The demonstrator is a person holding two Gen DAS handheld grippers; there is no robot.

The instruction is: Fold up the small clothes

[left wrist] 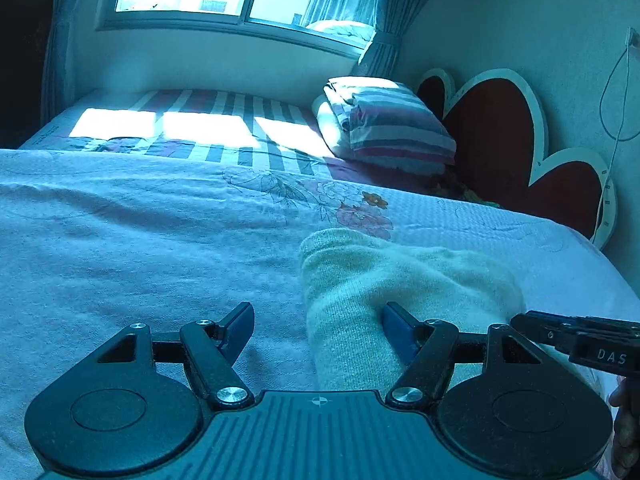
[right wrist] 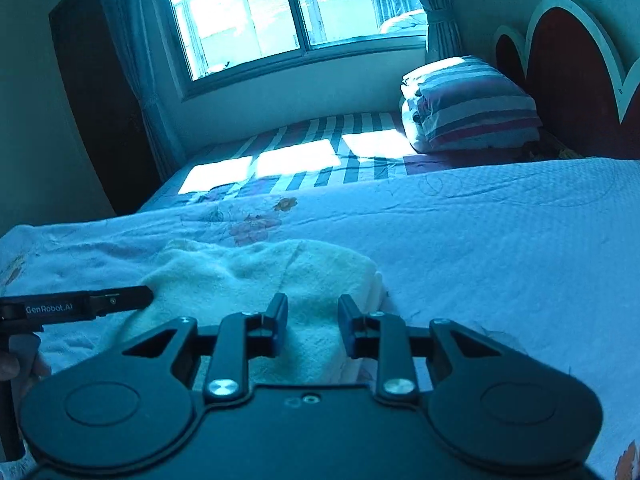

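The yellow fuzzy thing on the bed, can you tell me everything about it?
The pale yellow knitted garment looks soft and fuzzy, like a small woolly piece of clothing. It lies rumpled on the light bedspread, near its front edge, with a ribbed hem at one end. The left hand-held gripper stands open around one end; the right hand-held gripper hangs open just above it. Nothing clamps it.

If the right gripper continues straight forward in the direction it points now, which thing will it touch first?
Most likely the pale yellow knitted garment, lying on the bedspread directly ahead of the right gripper and between its open fingers. How near the tips are is hard to judge.
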